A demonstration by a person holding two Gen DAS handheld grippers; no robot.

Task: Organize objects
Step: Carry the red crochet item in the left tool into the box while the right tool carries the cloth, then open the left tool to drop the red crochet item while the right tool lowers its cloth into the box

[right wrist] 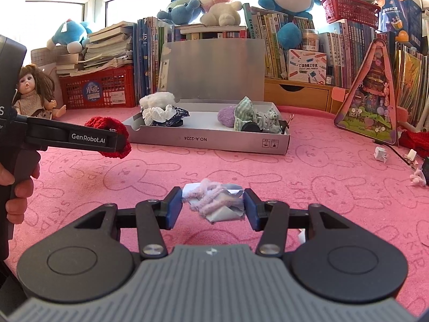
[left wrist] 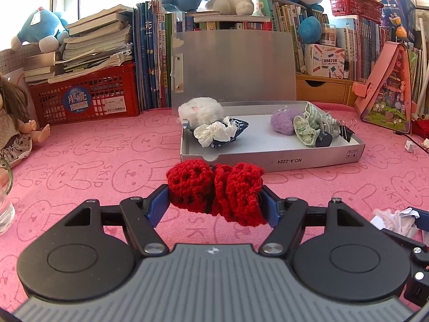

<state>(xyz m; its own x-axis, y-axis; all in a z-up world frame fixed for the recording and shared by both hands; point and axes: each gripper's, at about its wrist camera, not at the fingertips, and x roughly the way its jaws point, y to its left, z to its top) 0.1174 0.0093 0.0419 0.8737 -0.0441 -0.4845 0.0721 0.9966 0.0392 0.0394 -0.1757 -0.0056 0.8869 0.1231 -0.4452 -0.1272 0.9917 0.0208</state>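
Note:
My left gripper [left wrist: 215, 204] is shut on a red crocheted piece [left wrist: 214, 190] and holds it above the pink cloth, just in front of the open grey box [left wrist: 270, 158]. It also shows at the left of the right wrist view [right wrist: 118, 136]. My right gripper [right wrist: 213, 205] is shut on a folded paper piece with a pale pink fuzzy strand [right wrist: 213, 200], in front of the box [right wrist: 209, 141]. The box holds a white fluffy toy [left wrist: 199, 108], crumpled tissue [left wrist: 214, 132], a purple fuzzy toy [left wrist: 284, 118], checked cloth [left wrist: 311, 126] and a binder clip [left wrist: 347, 131].
A doll [right wrist: 34, 91] sits at the far left beside a red crate [left wrist: 85, 99] stacked with books. Bookshelves and plush toys line the back. A pink triangular playhouse [right wrist: 372, 96] stands at the right, with small paper bits [right wrist: 380, 154] near it. A glass [left wrist: 4, 209] stands at the left edge.

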